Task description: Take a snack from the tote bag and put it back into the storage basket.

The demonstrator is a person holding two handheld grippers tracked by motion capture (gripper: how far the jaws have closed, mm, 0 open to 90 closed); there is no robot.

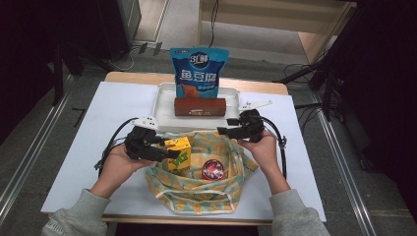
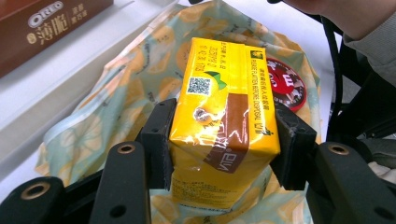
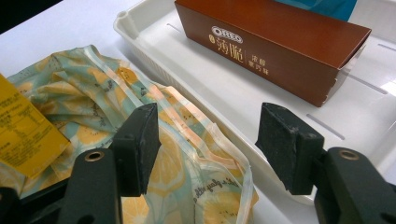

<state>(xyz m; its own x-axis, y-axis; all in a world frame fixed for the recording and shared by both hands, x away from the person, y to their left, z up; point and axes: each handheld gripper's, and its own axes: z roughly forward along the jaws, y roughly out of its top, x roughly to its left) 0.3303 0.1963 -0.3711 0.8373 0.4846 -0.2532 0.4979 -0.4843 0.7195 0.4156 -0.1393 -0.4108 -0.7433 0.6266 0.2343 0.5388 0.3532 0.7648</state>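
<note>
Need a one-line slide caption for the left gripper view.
Left gripper clamps a yellow drink carton over the open fruit-print bag, a red tin inside.

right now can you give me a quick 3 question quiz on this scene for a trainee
1. True or false: the left gripper is shut on the yellow drink carton.
2. What lies in the patterned bag beside the carton? A) a red round tin B) a spoon C) a blue cup
3. Which two things are on the white tray?

Key
1. True: both pads press on its sides.
2. A, the red round tin.
3. The brown Oreo box, lying flat, and the blue snack pouch upright behind it. The right gripper is open over the bag's edge, next to the tray.
</note>
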